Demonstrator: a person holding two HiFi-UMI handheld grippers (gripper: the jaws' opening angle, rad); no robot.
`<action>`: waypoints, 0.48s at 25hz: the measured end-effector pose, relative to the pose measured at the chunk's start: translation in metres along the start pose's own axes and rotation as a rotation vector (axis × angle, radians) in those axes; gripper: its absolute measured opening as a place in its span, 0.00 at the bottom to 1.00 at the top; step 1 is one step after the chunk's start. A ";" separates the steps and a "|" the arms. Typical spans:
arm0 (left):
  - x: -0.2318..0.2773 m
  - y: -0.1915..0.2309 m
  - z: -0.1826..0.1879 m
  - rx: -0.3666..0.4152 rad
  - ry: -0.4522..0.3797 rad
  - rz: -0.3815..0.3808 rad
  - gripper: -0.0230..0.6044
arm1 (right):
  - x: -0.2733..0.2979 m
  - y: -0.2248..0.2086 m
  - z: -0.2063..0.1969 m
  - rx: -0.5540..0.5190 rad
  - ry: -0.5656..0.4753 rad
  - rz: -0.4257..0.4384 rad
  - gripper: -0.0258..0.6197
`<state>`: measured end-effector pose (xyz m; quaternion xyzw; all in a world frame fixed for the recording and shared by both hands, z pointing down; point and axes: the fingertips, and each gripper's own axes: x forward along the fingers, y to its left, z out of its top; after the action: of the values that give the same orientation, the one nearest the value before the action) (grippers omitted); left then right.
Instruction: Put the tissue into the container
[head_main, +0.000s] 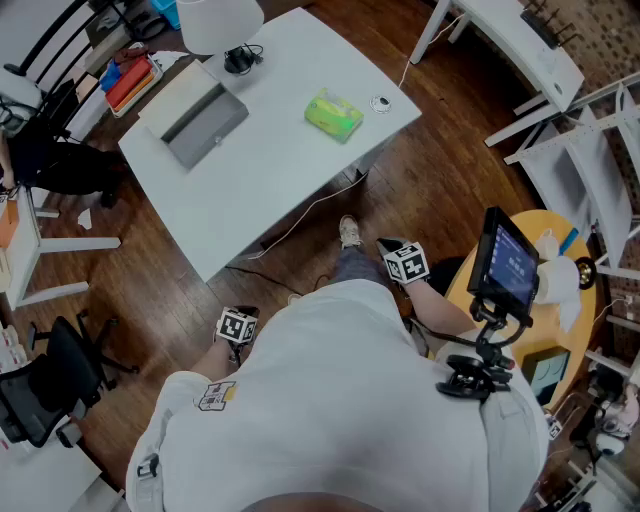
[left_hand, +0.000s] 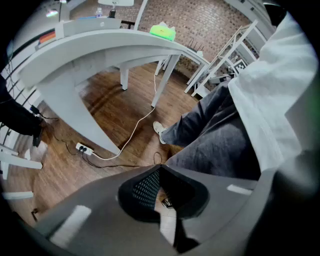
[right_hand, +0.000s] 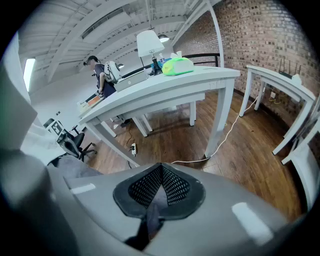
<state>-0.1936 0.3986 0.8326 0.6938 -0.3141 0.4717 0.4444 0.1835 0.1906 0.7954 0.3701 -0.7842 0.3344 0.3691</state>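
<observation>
Both grippers idle, task not started by the look of it.

- Left gripper (left_hand: 160, 196): jaws shut pad to pad, nothing between them. It hangs low beside the person's leg, pointing steeply at the wooden floor (left_hand: 115, 107). Reads as a carry posture, not a reach.
- Right gripper (right_hand: 159, 189): jaws likewise closed and empty. It's tilted less steeply, so its view looks across at the table.
- Tissue: green plastic-wrapped tissue pack (head_main: 333, 113) lies flat on the white rectangular table (head_main: 270, 175), near the far-right corner and well apart from both grippers. It also shows in the left gripper view (left_hand: 162, 31) and the right gripper view (right_hand: 177, 65).
- Container: probably the grey open-top box (head_main: 205, 122) at the table's other end, with a pale flat panel just beside it. Can't tell if that panel is its lid. Pack and box are well apart, with bare tabletop between them.
- White lamp (head_main: 220, 20) stands behind the box, so the front looks like the easier side to drop in from.

Next, in my judgement: step up to the table, open one gripper, pinch the pack across its short side, since soft wrap will deform.
</observation>
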 end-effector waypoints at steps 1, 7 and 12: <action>0.000 -0.003 0.019 0.002 -0.001 0.003 0.04 | 0.000 -0.014 0.009 0.003 -0.003 0.004 0.04; 0.003 -0.019 0.155 0.038 -0.022 0.034 0.04 | 0.009 -0.100 0.053 0.018 0.001 0.058 0.04; 0.002 -0.037 0.233 0.025 -0.059 0.050 0.04 | 0.012 -0.159 0.068 0.024 0.019 0.073 0.04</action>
<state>-0.0736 0.2005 0.7852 0.7048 -0.3381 0.4660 0.4144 0.2876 0.0528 0.8110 0.3425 -0.7896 0.3605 0.3595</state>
